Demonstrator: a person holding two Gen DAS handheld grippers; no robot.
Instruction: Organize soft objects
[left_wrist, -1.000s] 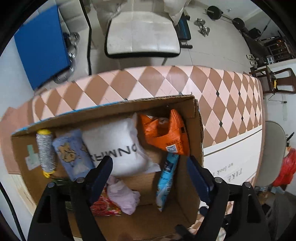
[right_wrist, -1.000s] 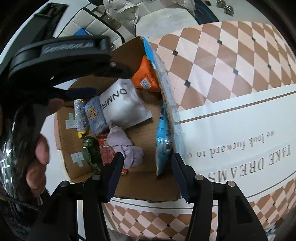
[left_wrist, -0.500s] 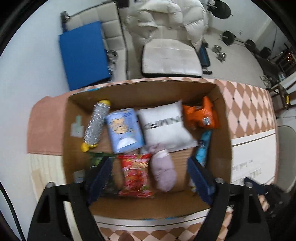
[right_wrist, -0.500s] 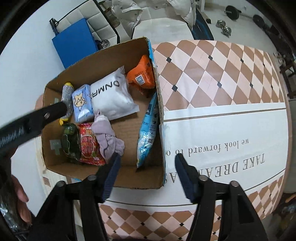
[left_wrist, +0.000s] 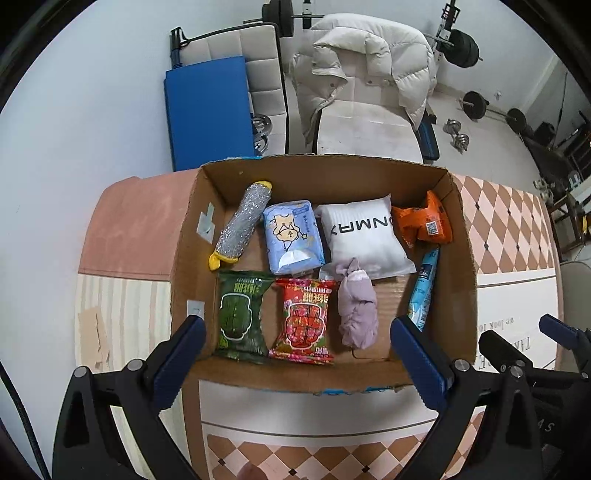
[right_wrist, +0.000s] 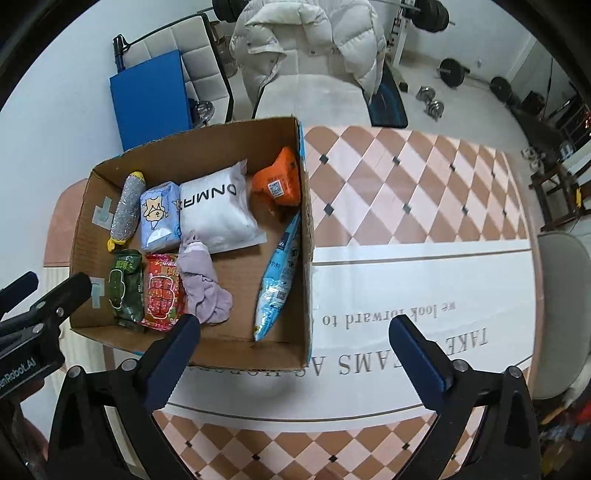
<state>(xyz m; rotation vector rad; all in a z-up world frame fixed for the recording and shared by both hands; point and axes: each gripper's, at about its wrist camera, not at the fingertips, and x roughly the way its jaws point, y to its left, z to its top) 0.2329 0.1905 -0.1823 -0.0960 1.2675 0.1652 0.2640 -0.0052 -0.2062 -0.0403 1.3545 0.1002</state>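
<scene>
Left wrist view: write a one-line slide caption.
Open left gripper hovers over a cardboard box of soft packets.

White walls, pale floor; cream chair (left_wrist: 364, 122) draped with puffy coat (left_wrist: 365, 62), blue mat (left_wrist: 207, 110), barbells (left_wrist: 476, 105) behind checkered table (right_wrist: 424, 184).

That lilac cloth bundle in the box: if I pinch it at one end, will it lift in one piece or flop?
The lilac cloth bundle looks knotted at its far end and loose and crumpled nearer, so it will probably sag and partly unfold. It seems light. It touches the red snack pack and overlaps the white pouch, so it may drag on them.
</scene>
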